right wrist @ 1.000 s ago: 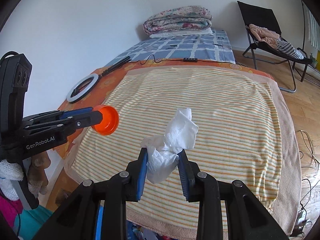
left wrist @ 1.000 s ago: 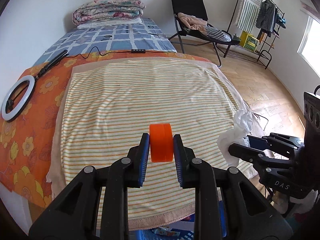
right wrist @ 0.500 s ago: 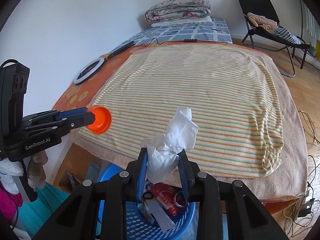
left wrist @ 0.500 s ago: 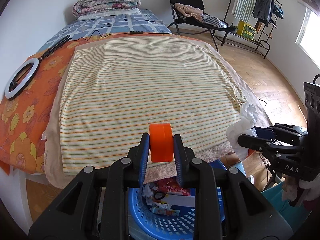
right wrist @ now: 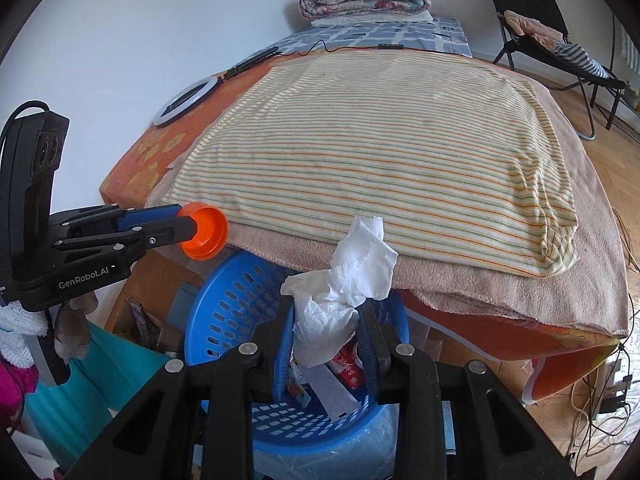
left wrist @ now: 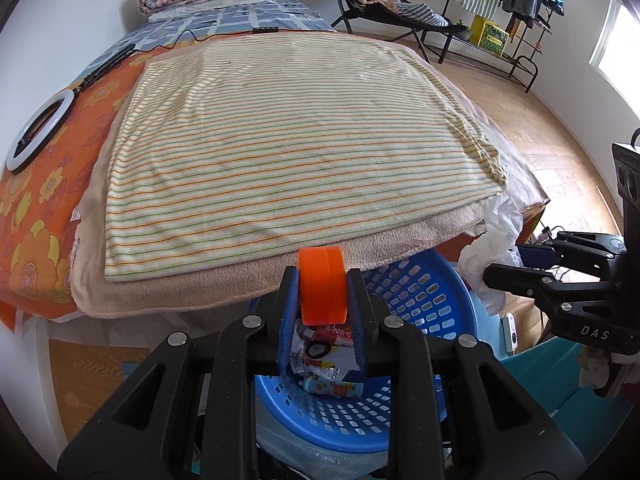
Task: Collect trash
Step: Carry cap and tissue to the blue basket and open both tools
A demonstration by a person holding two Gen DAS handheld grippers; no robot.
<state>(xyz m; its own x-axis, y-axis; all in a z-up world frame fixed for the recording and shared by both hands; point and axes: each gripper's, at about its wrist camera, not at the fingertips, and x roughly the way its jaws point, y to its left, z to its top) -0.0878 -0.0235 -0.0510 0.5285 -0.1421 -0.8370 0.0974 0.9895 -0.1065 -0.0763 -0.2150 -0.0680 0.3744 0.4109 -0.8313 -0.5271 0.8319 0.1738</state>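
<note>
Two black plastic grippers angle steeply down over a round blue perforated plastic basket (right wrist: 224, 312) beside a bed. The left gripper (left wrist: 322, 300) pinches a smooth orange plastic bottle cap (left wrist: 322, 286) on edge. The right gripper (right wrist: 325, 332) pinches a crumpled white tissue (right wrist: 340, 292). Wrappers lie in the basket. A striped terry towel (left wrist: 288, 136) covers the bed.

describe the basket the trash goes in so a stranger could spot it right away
Find the bed under the striped blanket. On the floor below its near edge sits a round blue plastic basket with slotted walls, wrappers already inside; it is the only blue perforated container there.
</note>
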